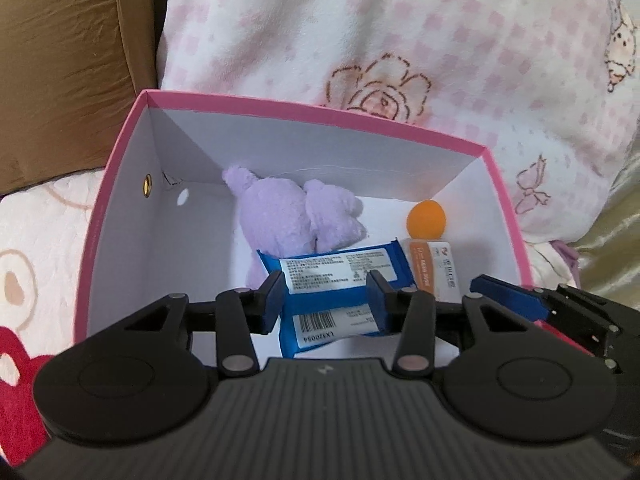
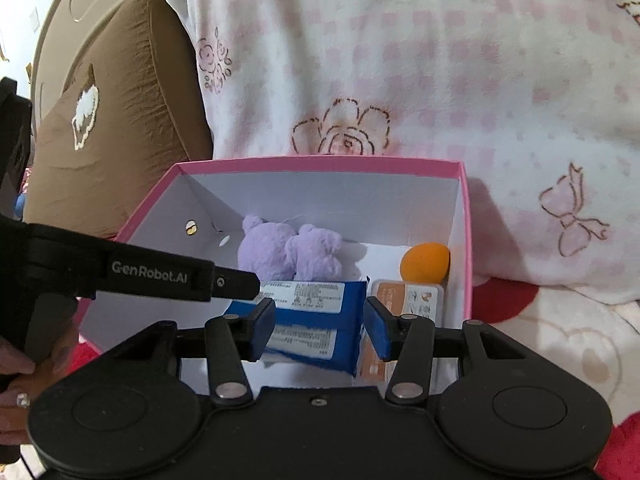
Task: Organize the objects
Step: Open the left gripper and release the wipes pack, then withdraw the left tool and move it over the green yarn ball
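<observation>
Both grippers hover over a pink box already holding four things.

The floral fleece blanket [image 1: 380,32] fills the view from 10 to 2 o'clock, with a brown cushion [image 2: 116,120] at 9 to 10 o'clock. The pink box [image 1: 320,114] sits open at centre; inside, a purple plush toy [image 1: 292,216] lies toward 12 o'clock, two blue snack packets [image 1: 340,276] sit toward 6 o'clock, an orange-and-white carton [image 2: 404,304] lies at 3 o'clock beside them, and an orange makeup sponge [image 1: 426,219] rests in the far corner at 1 o'clock. The left gripper [image 1: 324,304] and right gripper [image 2: 320,328] both have fingers spread fairly wide, gripping nothing. Judging by this, the organizing looks largely done; nothing loose shows outside the box.
</observation>
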Demonstrator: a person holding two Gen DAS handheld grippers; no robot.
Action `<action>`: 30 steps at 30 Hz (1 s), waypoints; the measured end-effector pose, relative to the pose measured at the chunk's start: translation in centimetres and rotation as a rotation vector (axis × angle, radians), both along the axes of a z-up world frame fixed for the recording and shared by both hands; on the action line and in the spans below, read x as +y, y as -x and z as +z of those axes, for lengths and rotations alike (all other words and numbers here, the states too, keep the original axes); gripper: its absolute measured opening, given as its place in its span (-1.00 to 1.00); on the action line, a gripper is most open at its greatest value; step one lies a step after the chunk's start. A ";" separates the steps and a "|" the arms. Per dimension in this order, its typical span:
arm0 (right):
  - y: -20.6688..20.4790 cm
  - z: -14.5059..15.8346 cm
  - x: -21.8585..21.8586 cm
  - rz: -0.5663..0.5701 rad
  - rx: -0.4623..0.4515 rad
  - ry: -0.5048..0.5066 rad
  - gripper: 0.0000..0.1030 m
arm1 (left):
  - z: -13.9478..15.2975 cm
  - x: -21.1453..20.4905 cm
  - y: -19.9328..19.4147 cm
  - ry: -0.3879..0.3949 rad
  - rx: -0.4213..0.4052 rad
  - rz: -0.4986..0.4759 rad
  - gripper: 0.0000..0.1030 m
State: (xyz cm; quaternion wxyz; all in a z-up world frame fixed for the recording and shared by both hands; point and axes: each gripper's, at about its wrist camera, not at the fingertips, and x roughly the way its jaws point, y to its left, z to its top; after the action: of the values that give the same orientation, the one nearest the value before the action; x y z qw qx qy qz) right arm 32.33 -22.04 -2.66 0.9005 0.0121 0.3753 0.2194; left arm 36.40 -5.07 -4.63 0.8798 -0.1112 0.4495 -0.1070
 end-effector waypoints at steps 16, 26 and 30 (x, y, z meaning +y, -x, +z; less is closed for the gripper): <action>7.1 7.1 -1.9 0.047 -0.023 0.049 0.05 | 8.0 -0.6 5.2 -0.052 -0.008 -0.127 -0.18; 10.5 9.4 -2.3 0.082 0.009 0.118 0.20 | 11.7 0.0 8.9 -0.134 0.022 -0.217 -0.13; 11.8 10.1 -2.5 0.085 0.006 0.120 0.26 | 12.1 0.2 10.3 -0.153 0.029 -0.228 -0.13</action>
State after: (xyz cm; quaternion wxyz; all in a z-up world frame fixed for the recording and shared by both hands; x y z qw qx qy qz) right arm 20.54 -24.50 7.43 0.8884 -0.0571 0.3906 0.2343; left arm 26.08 -4.91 7.50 0.8611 0.0066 0.4790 -0.1702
